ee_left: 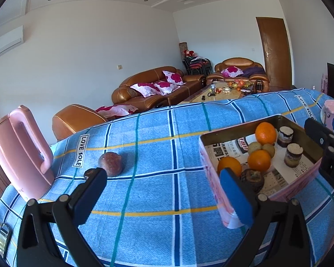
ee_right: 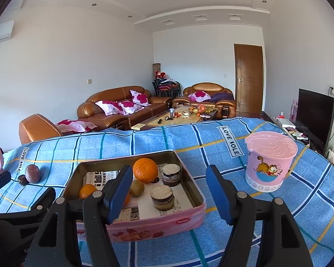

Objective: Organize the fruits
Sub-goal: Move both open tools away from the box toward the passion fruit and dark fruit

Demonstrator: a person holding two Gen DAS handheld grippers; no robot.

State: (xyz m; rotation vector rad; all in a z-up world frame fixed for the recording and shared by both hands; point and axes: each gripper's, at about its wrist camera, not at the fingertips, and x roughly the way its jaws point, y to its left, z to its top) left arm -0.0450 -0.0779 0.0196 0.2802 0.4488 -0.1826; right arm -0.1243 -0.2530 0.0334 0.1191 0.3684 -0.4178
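The left gripper (ee_left: 164,191) stands wide open with nothing between its blue-padded fingers (ee_left: 235,197), hanging above the blue plaid cloth (ee_left: 153,155) that covers the desk; its left finger tip sits just in front of a dull reddish-brown round fruit (ee_left: 110,163) that lies alone on the cloth at about 10 o'clock from the gripper, and whether they touch cannot be told. A small dark wrinkled fruit (ee_right: 21,179) lies right beside that round one in the right wrist view. The right gripper (ee_right: 169,191) is also spread wide and empty, its left finger (ee_right: 119,194) overlapping the near half of the pink rectangular tin tray (ee_right: 158,227), its right finger over bare cloth. The tray, lined with printed newspaper, holds the gathered fruit: a large orange (ee_right: 145,170) toward its far side, a second orange (ee_right: 86,191) at its left, a brownish-green kiwi (ee_right: 137,188) between them, and two small layered jars with pale tops (ee_right: 162,197) at the tray's right. The left wrist view shows three oranges in all, two kiwis (ee_left: 255,148), and a dark wrinkled fruit (ee_left: 252,180) at the near end. A pink lidded cup with a cartoon cat (ee_right: 269,162) stands on the cloth at 2 o'clock from the right gripper, well clear of the tray. A pink plastic jug with a handle (ee_left: 22,149) stands at the cloth's left edge.
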